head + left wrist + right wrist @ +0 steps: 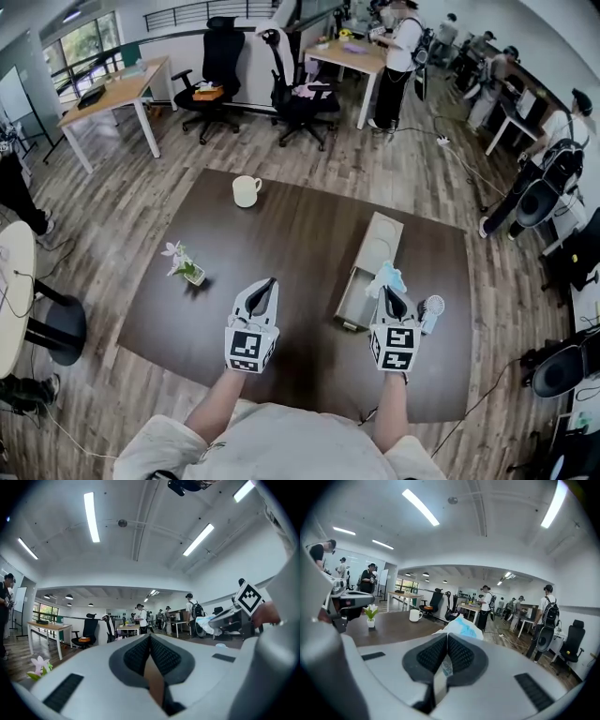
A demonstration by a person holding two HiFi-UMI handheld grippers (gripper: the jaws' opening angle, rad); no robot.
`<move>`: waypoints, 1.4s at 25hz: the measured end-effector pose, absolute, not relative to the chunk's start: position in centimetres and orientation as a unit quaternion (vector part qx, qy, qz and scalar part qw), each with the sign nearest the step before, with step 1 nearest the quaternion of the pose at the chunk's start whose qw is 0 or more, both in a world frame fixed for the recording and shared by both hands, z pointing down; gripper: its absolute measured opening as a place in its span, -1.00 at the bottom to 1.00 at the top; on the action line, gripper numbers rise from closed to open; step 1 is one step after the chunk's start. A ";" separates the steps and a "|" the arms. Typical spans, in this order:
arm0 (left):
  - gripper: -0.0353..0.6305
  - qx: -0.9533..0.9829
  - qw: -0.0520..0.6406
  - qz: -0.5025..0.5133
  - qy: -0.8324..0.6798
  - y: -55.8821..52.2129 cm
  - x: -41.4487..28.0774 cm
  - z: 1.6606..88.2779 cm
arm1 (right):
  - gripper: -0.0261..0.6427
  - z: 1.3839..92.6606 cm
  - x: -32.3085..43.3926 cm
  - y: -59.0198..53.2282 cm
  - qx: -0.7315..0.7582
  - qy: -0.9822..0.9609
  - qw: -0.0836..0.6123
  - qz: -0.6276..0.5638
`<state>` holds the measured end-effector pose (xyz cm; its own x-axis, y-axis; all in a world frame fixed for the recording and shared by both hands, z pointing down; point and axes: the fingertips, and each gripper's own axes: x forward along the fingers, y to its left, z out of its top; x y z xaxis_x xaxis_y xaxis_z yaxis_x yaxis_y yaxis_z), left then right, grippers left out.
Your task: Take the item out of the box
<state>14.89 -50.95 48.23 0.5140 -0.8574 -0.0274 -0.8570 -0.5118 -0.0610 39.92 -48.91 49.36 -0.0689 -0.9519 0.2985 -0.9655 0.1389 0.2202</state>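
mug point(247, 190), potted flower point(185, 263) left of box point(383, 232)

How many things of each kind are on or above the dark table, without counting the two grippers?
Mug: 1
Potted flower: 1
Box: 1
Light blue packet: 1
Small round white thing: 1
Total: 5
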 end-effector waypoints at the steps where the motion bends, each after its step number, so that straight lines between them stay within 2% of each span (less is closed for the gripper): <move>1: -0.88 -0.870 0.037 0.001 0.492 -51.0 15.0 47.7 | -0.91 48.8 40.2 -48.6 0.661 -0.729 0.177 0.015; 12: -0.88 -0.877 0.069 0.007 0.476 -50.8 16.0 45.4 | -0.91 43.4 41.3 -46.0 0.694 -0.716 0.068 -0.041; 19: -0.88 -0.876 0.102 0.030 0.470 -50.6 16.0 42.8 | -0.91 39.5 41.5 -43.4 0.712 -0.692 -0.037 -0.111; 35: -0.88 -0.880 0.112 0.023 0.461 -50.6 17.1 42.9 | -0.91 40.2 42.8 -43.4 0.726 -0.680 -0.029 -0.100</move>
<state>17.12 -50.59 42.92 0.5732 -0.8068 -0.1434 -0.8170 -0.5493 -0.1755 42.80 -43.37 40.16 0.0548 -0.9812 -0.1851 -0.9928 -0.0733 0.0947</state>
